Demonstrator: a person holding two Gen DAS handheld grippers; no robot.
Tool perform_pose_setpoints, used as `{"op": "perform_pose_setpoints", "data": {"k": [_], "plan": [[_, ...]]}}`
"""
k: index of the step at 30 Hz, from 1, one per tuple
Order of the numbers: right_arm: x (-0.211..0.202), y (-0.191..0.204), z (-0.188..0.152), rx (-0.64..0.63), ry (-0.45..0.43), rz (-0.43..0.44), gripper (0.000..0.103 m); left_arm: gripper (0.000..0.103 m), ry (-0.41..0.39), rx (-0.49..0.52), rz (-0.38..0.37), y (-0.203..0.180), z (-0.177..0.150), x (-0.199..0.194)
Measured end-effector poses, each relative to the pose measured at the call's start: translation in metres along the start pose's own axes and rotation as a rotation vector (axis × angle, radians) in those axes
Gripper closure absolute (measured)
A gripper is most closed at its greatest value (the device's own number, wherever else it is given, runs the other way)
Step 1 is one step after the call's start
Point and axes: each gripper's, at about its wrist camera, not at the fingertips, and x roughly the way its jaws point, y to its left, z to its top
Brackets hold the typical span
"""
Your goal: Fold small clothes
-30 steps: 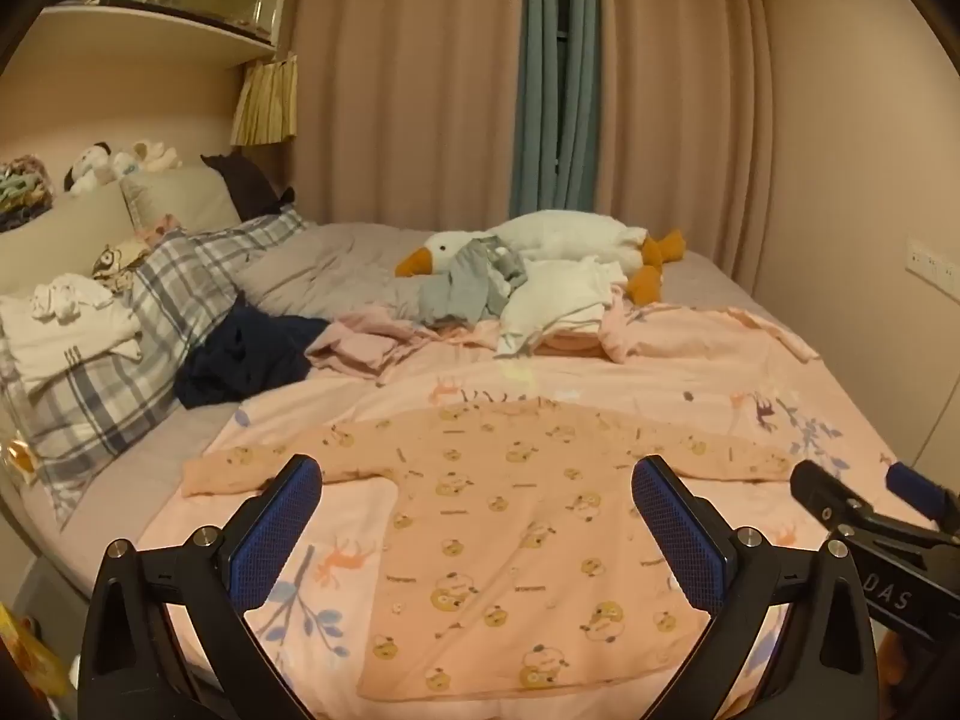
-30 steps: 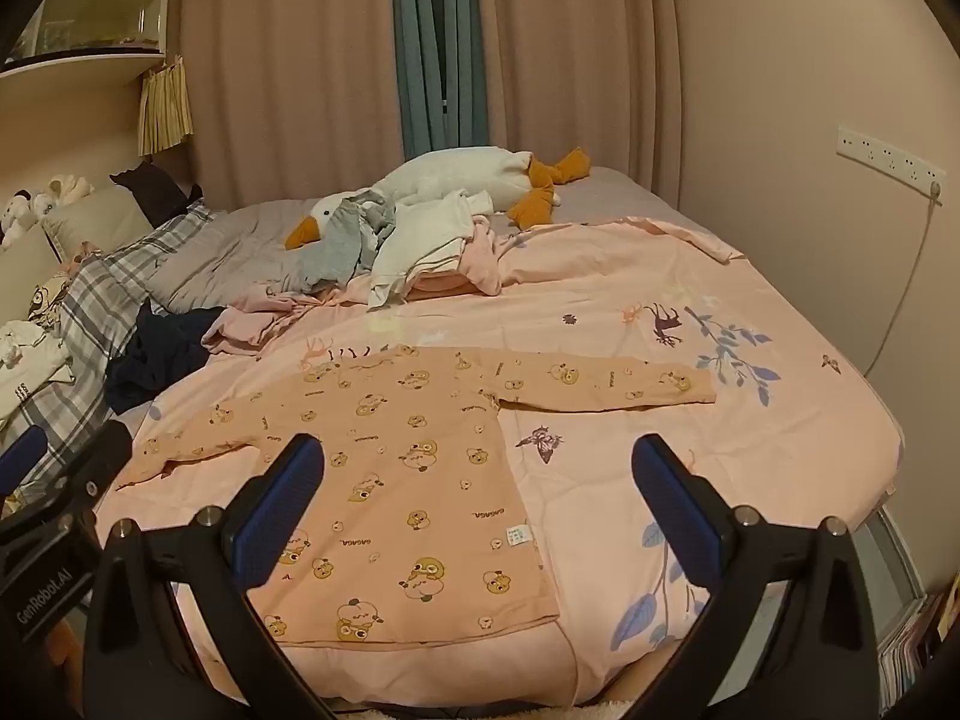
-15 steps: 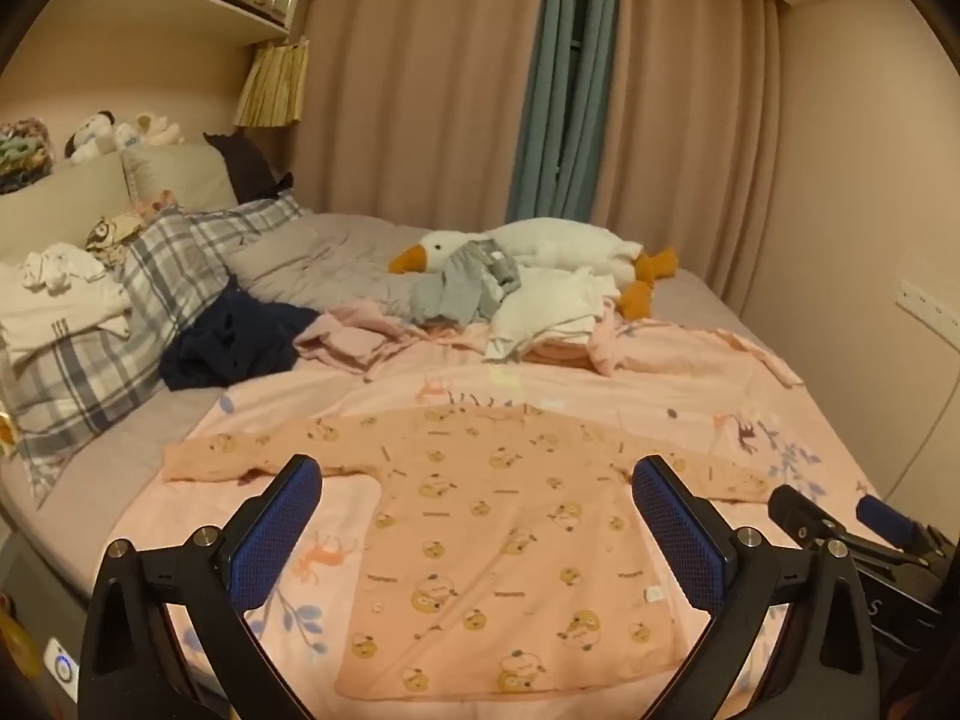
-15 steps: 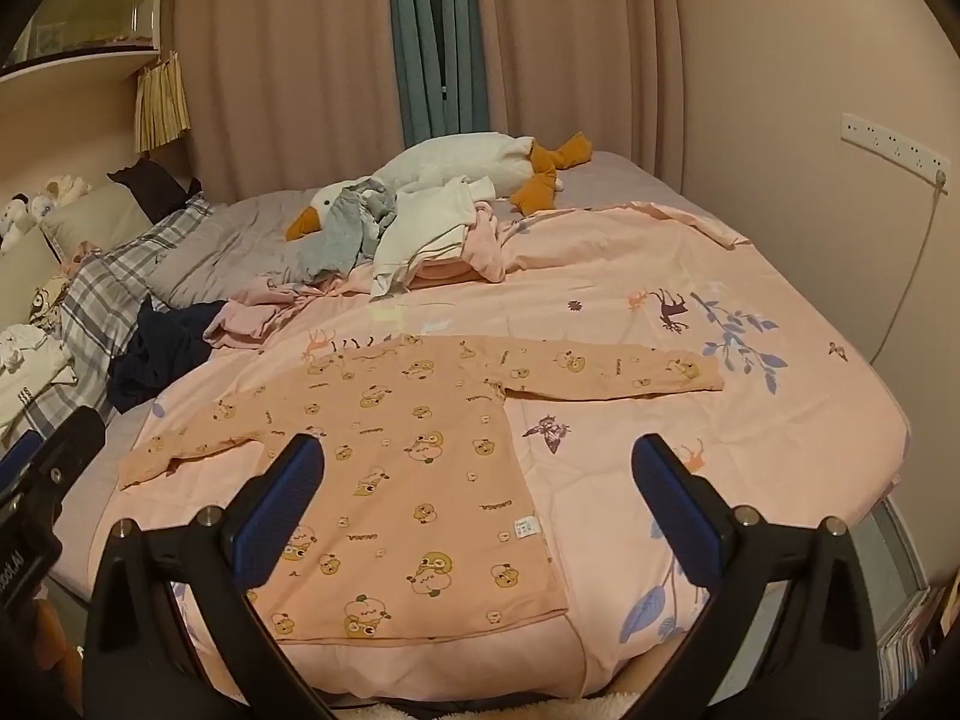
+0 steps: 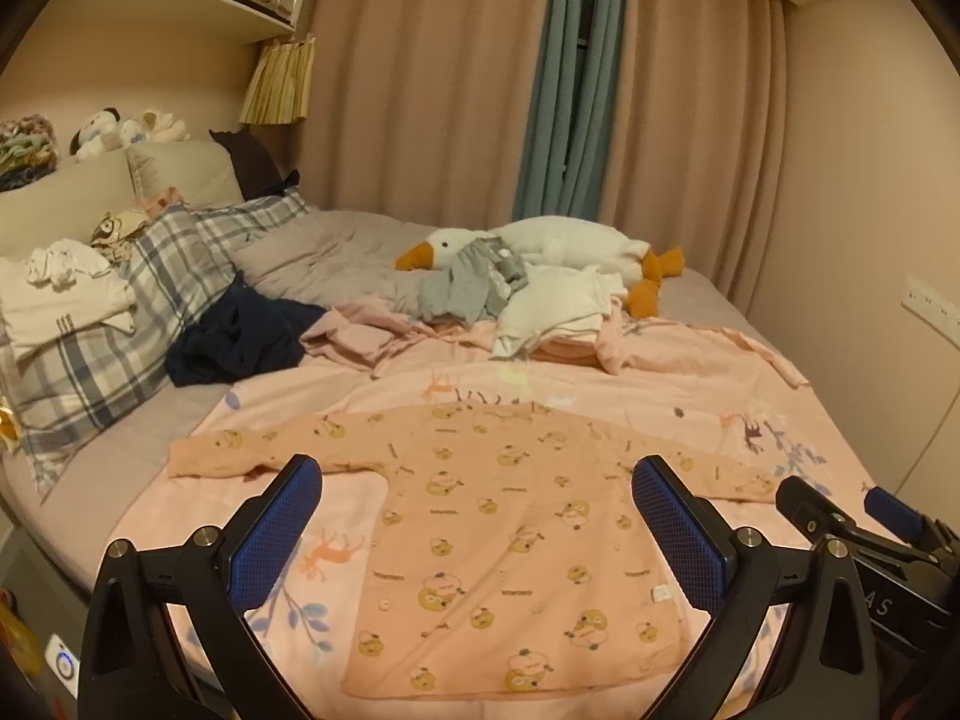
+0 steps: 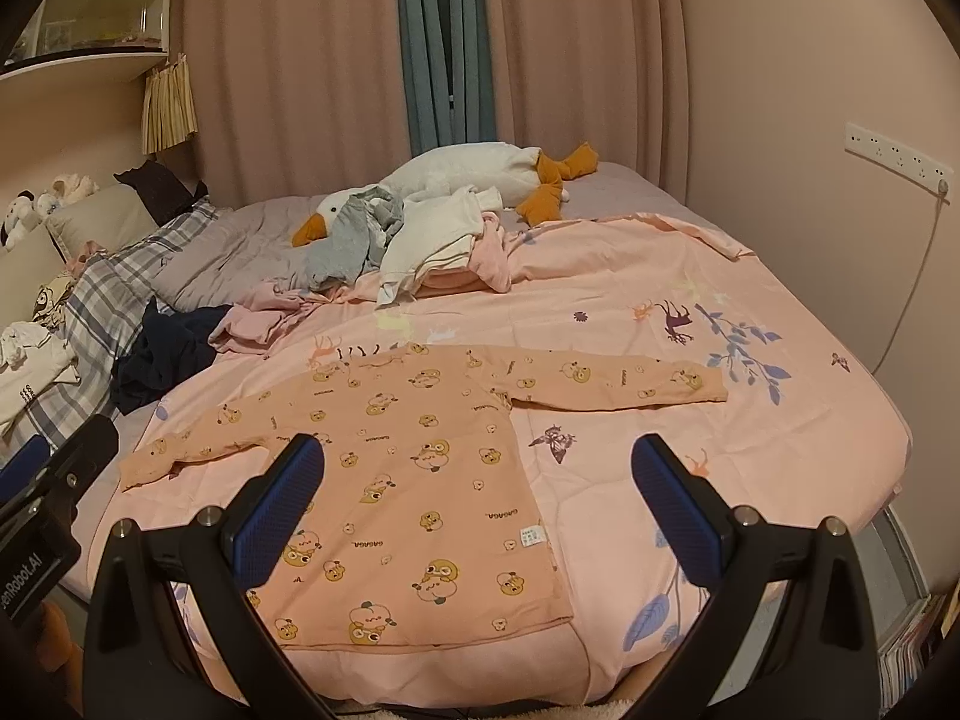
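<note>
A small peach long-sleeved top with a bear print point(image 5: 510, 516) point(image 6: 414, 468) lies flat on the pink bedspread point(image 5: 660, 384) point(image 6: 690, 468), hem toward me and both sleeves spread out sideways. My left gripper point(image 5: 477, 531) hangs above the near edge of the bed, open, with nothing between its blue pads. My right gripper point(image 6: 480, 507) hangs the same way, open and holding nothing. Neither touches the top. The right gripper's tips point(image 5: 840, 516) show at the right edge of the left wrist view.
A heap of loose clothes point(image 6: 420, 240) lies against a white goose plush point(image 6: 468, 174) at the back of the bed. A dark garment point(image 5: 240, 336) and plaid pillows point(image 5: 120, 330) sit at the left. A wall runs along the right point(image 6: 840, 240).
Both grippers have drawn back and risen a little, so more of the bed and the whole top show. The top has not moved and both grippers stay open.
</note>
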Motion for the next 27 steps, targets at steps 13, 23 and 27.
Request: {"op": "perform_pose_setpoints", "data": {"k": [13, 23, 27], "plan": [[-0.003, 0.007, 0.0, -0.015, -0.046, 0.008, 0.001, 0.0, -0.003, 0.017, 0.017, -0.004, -0.001, 0.002], [-0.003, 0.009, 0.001, -0.017, -0.066, 0.013, 0.0, 0.0, -0.01, 0.021, 0.036, -0.006, 0.0, 0.003], [-0.003, 0.009, 0.0, -0.01, -0.064, 0.014, 0.001, 0.0, 0.002, 0.019, 0.041, -0.006, 0.0, 0.007]]}}
